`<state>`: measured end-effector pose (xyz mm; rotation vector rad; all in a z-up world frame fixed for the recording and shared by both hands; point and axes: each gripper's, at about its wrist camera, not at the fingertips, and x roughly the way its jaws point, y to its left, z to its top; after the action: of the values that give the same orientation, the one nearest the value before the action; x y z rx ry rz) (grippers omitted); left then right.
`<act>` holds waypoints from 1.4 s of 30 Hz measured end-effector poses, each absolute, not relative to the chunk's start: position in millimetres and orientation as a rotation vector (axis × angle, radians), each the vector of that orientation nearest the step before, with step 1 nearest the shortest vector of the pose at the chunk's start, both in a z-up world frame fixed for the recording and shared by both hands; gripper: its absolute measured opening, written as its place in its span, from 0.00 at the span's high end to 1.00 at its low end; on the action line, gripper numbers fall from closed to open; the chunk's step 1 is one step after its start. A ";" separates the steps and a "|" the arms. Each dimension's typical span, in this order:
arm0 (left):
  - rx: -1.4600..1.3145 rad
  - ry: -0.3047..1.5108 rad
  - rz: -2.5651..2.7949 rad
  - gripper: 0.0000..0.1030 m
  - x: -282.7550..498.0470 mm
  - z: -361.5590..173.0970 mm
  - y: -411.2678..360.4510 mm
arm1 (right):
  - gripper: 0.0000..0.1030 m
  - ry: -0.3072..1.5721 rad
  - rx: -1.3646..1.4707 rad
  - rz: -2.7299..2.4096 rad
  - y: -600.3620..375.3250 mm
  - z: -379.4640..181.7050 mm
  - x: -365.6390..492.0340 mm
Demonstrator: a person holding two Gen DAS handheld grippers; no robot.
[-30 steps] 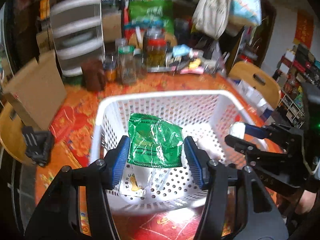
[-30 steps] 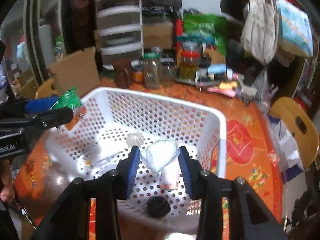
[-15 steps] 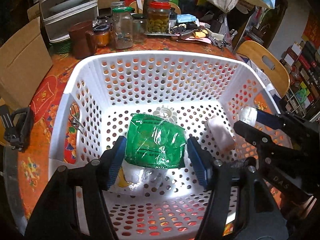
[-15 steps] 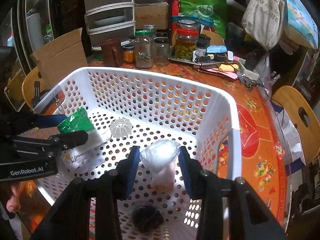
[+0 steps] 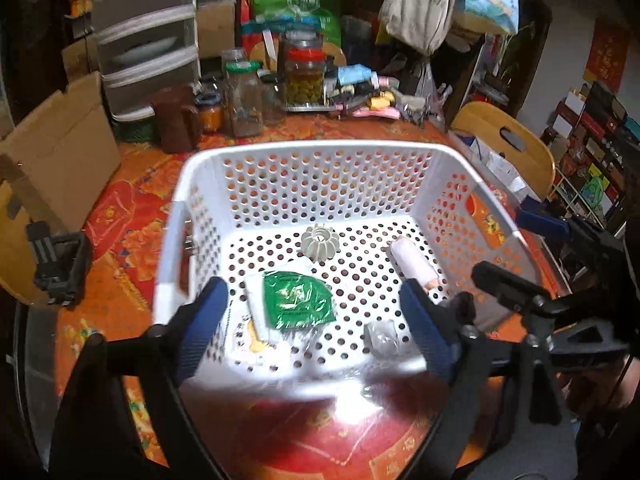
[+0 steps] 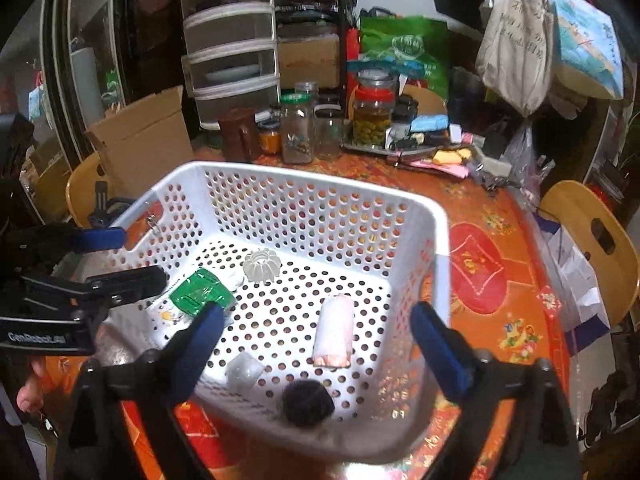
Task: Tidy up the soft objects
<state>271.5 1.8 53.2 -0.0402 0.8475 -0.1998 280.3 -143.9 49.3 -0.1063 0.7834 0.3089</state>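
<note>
**Both grippers standing open over the basket**

The left gripper (image 5: 312, 312) is hanging over the near rim of the white perforated basket (image 5: 308, 152), its blue-padded jaws having just been opening; they are now standing wide apart and pressing on nothing. The green packet (image 5: 298, 300) is lying flat on the basket floor between them, free of both pads, with a white ribbed piece (image 5: 319, 242) just beyond it at 12 o'clock.

The right gripper (image 6: 320, 340) is also gaping, its jaws having just been opening, and nothing is sitting in their grip. The pale pink roll (image 6: 334, 330) is lying on the floor between them, touching neither pad. A dark fuzzy ball (image 6: 306, 402) is resting at 6 o'clock from the roll, by the near wall, and a small clear wrapper (image 6: 244, 372) is lying at 8 o'clock.

The basket is sitting on an orange patterned table (image 6: 500, 280), with glass jars (image 6: 296, 128) crowding the far edge at 12 o'clock.
</note>
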 end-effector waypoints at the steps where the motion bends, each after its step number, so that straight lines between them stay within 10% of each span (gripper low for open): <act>1: -0.042 0.826 -0.198 0.06 260.6 57.4 4.4 | 0.05 0.776 -0.104 0.311 -144.9 51.5 275.5; 28: -0.075 0.541 -0.111 0.00 -5.6 106.6 43.7 | 0.02 0.542 -0.099 0.193 -139.6 98.7 33.0; 42: -0.055 0.555 -0.092 0.00 -15.8 110.7 23.5 | 0.02 0.539 -0.060 0.177 -152.9 98.5 26.5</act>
<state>-15.8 23.5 110.7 -0.0553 0.5555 -0.0919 26.5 -152.9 98.5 -0.0598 0.5393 0.1767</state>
